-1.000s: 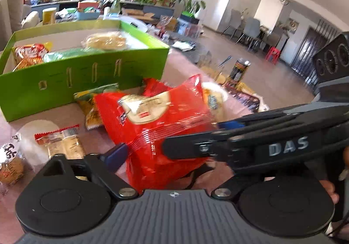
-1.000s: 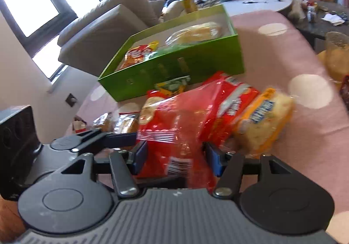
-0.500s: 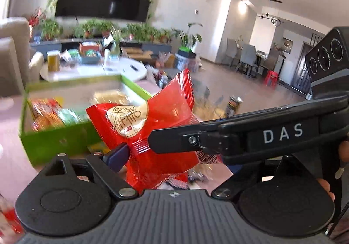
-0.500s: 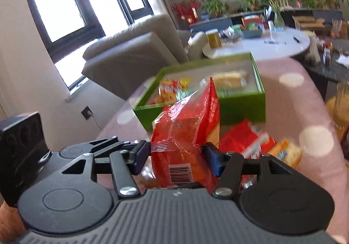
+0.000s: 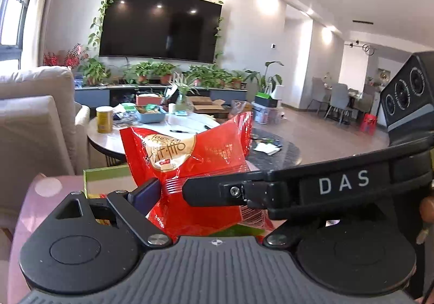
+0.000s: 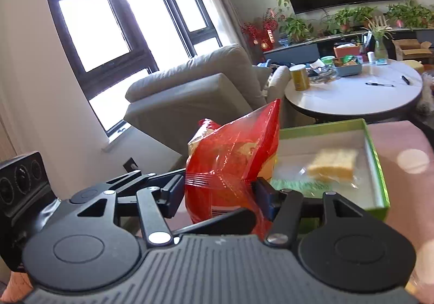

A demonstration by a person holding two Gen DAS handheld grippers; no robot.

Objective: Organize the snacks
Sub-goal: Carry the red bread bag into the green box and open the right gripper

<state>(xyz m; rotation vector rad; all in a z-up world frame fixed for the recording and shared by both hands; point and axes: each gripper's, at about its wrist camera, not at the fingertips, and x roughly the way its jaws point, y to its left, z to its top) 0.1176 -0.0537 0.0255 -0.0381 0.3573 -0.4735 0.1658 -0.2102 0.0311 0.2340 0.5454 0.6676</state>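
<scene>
Both cams ride my grippers, close behind the fingers, tilted slightly down. Left view faces the TV [image 5: 160,29] wall; right view faces the window [image 6: 89,19]. Shared: red snack bag [image 5: 190,168] up close, green box [image 6: 374,157], round table [image 6: 352,95].

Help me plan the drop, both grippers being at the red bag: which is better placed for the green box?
Right: the right gripper, jaws just closed tighter, clamps the red bag, and the green box lies open ahead.
</scene>
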